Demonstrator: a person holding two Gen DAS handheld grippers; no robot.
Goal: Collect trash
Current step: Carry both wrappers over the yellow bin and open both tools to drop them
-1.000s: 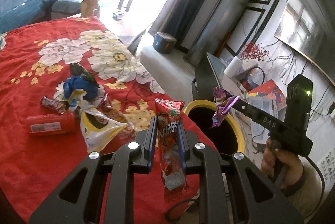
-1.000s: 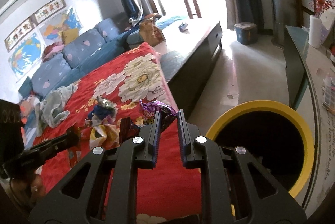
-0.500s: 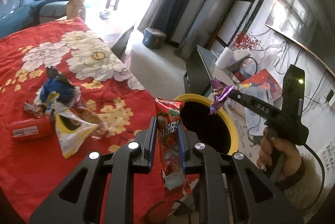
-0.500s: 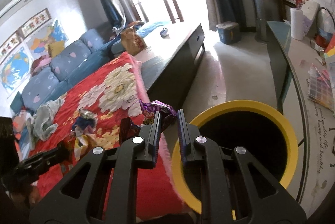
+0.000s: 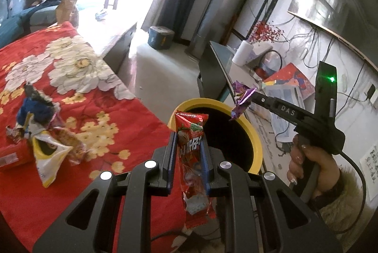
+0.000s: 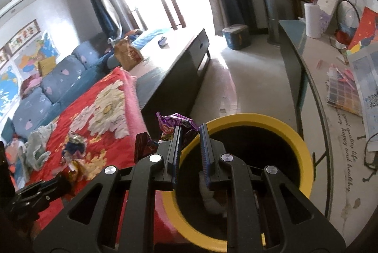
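Just ahead of both grippers gapes the yellow-rimmed bin [image 6: 304,153]. Right gripper [image 6: 190,135] pinches a crumpled purple wrapper [image 6: 176,123] at the rim, poised to drop. Left gripper [image 5: 189,142] clamps the red snack packet [image 5: 191,156] mid-length, long axis upright, top edge toward the bin.
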